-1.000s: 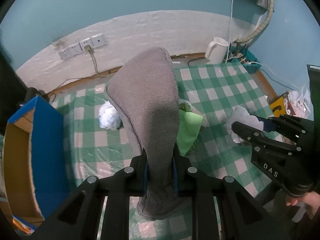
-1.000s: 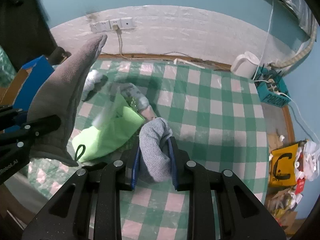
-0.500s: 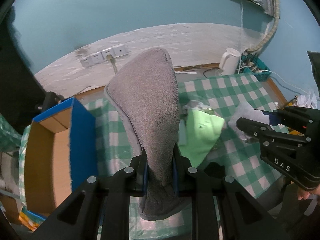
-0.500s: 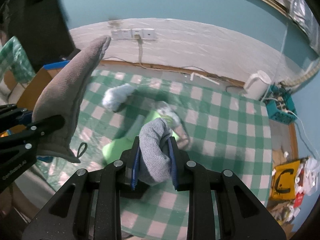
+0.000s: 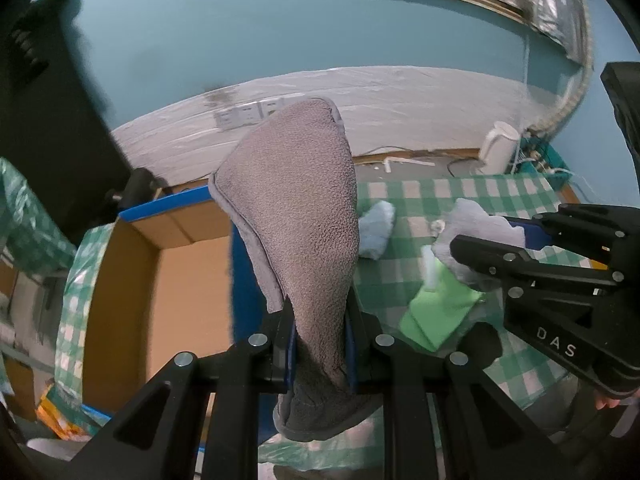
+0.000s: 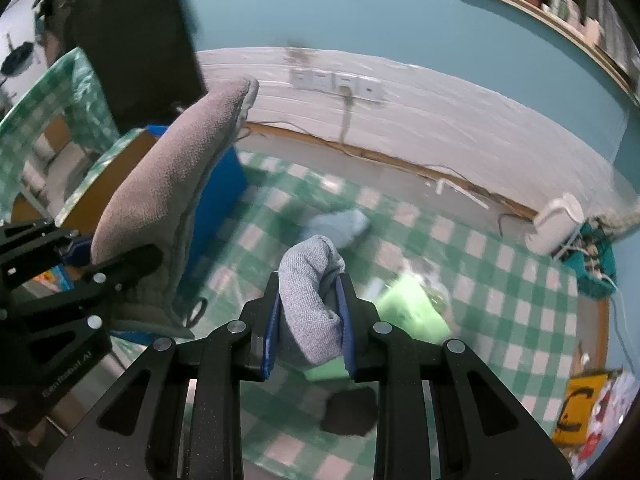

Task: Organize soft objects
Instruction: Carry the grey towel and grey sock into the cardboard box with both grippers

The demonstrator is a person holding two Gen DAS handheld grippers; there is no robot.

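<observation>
My left gripper [image 5: 318,320] is shut on a grey fleece cloth [image 5: 296,216] that stands up stiffly, beside an open cardboard box [image 5: 180,280] with blue outer walls. The cloth also shows in the right wrist view [image 6: 168,208], next to the box [image 6: 108,184]. My right gripper [image 6: 308,312] is shut on a light blue-grey knit sock [image 6: 310,292], held above the checked table; the sock also shows in the left wrist view [image 5: 476,232]. A pale blue fluffy item [image 5: 374,230] and a green cloth [image 5: 438,310] lie on the table.
The green-and-white checked tablecloth [image 6: 492,264] covers the table. A white kettle [image 6: 556,224] and a teal basket [image 6: 596,260] sit at the far right edge. Wall sockets [image 6: 336,82] are behind. A dark patch [image 6: 350,412] lies near the front.
Both grippers have moved left and up with their cloths; the cardboard box has come closer and now fills the left of the left wrist view. Both grips are unchanged.
</observation>
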